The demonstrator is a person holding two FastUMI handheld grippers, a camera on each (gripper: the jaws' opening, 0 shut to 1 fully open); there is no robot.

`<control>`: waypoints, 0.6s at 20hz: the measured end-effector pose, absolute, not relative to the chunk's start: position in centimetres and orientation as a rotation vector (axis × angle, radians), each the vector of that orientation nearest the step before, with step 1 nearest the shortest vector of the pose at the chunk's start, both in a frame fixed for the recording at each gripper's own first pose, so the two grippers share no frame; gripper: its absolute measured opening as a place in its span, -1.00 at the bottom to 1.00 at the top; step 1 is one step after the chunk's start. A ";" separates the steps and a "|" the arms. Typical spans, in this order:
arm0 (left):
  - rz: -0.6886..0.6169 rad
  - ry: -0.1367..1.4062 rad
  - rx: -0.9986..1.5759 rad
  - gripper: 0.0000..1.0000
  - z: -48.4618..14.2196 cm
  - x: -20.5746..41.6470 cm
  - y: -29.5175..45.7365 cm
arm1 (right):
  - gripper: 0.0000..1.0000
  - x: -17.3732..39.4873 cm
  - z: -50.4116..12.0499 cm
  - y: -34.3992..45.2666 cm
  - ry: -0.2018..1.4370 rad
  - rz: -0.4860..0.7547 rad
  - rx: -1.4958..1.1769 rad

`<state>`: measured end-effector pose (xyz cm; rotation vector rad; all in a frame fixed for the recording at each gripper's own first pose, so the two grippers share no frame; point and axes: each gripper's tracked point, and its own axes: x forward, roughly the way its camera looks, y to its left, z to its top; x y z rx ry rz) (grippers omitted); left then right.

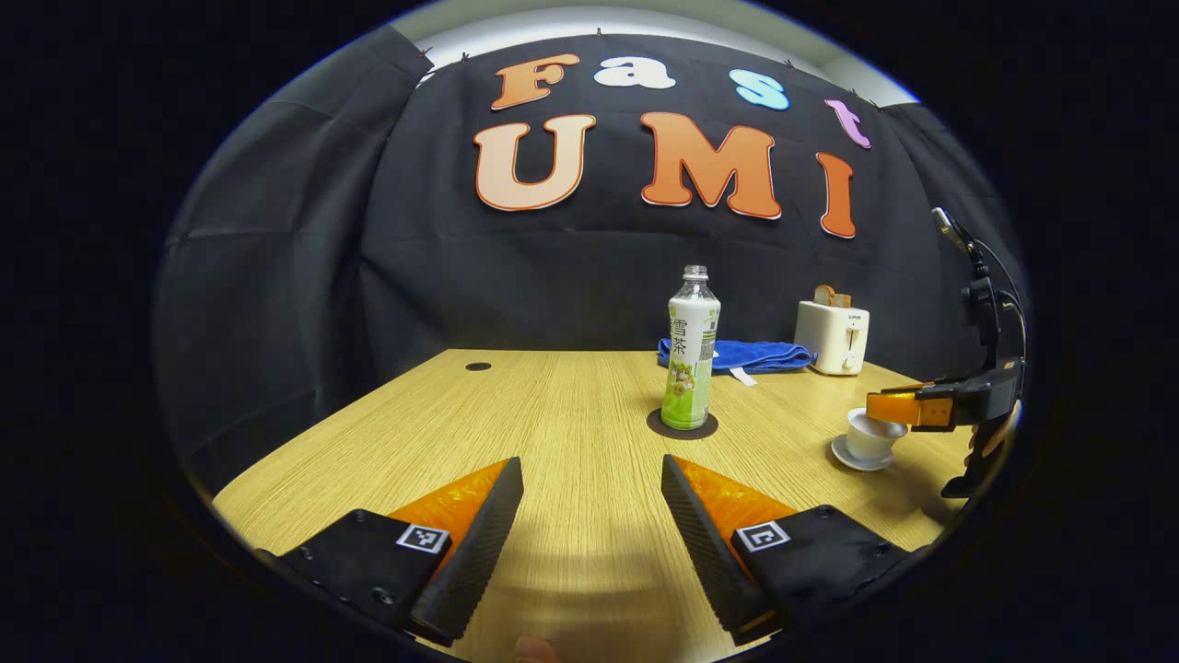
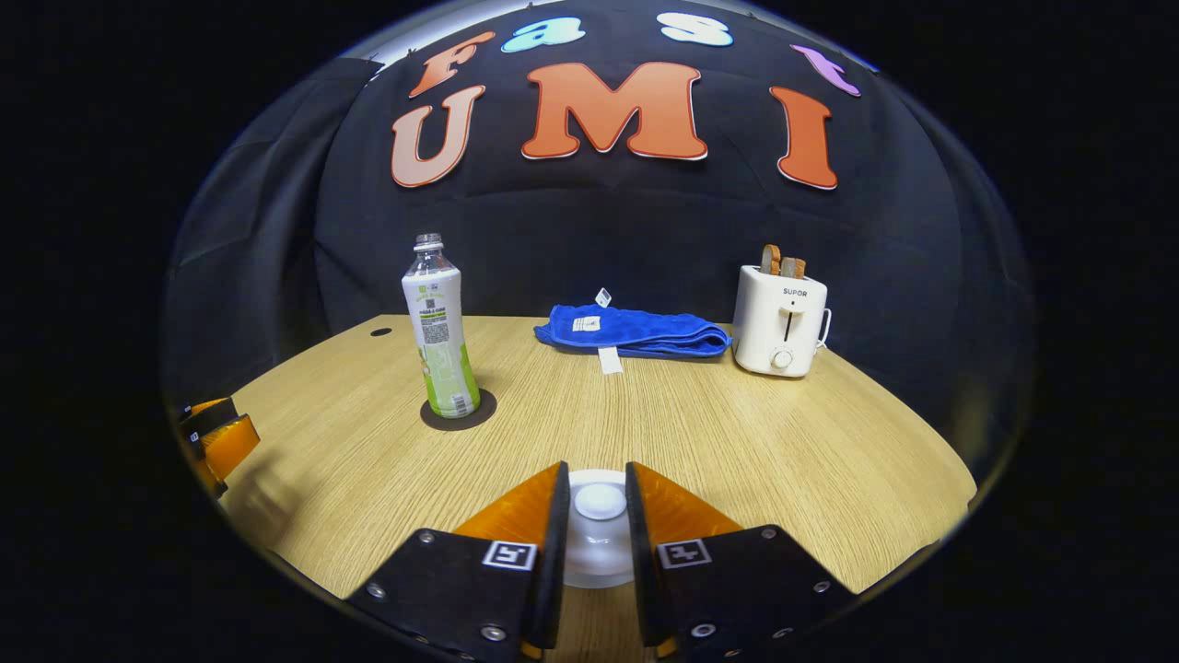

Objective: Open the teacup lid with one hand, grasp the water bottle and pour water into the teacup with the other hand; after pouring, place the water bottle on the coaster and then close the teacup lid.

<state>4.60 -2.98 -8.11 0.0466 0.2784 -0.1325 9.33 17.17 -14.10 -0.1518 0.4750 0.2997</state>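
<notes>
Standing upright on coaster [image 1: 682, 424], water bottle [image 1: 691, 354] neck up, left tongs [image 1: 591, 511] apart, right tongs [image 2: 599, 516] clamped on lid [image 2: 600, 501]

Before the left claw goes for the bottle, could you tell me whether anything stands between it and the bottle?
Nothing visible does. The left claw is open, and bare table runs from it to the water bottle, which stands upright on its coaster. The teacup and the right claw sit off to the side.

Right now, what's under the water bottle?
The water bottle stands upright on a dark round coaster, whose rim shows around the base. Under that is the wooden table. The coaster's middle is covered by the bottle.
</notes>
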 end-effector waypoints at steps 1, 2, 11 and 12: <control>-0.130 0.276 0.046 0.94 -8.0 4.6 -2.9 | -0.24 9.1 -13.9 17.1 0.471 0.302 -0.150; -0.125 0.272 0.046 0.94 -7.8 4.4 -2.7 | -0.05 8.9 -13.7 17.1 0.468 0.305 -0.149; -0.107 0.216 0.048 0.94 -4.3 2.8 -2.1 | 0.93 4.3 -6.9 15.9 0.366 0.341 -0.128; -0.108 0.211 0.045 0.94 -3.9 2.5 -2.1 | 0.93 3.5 -6.1 15.6 0.351 0.342 -0.127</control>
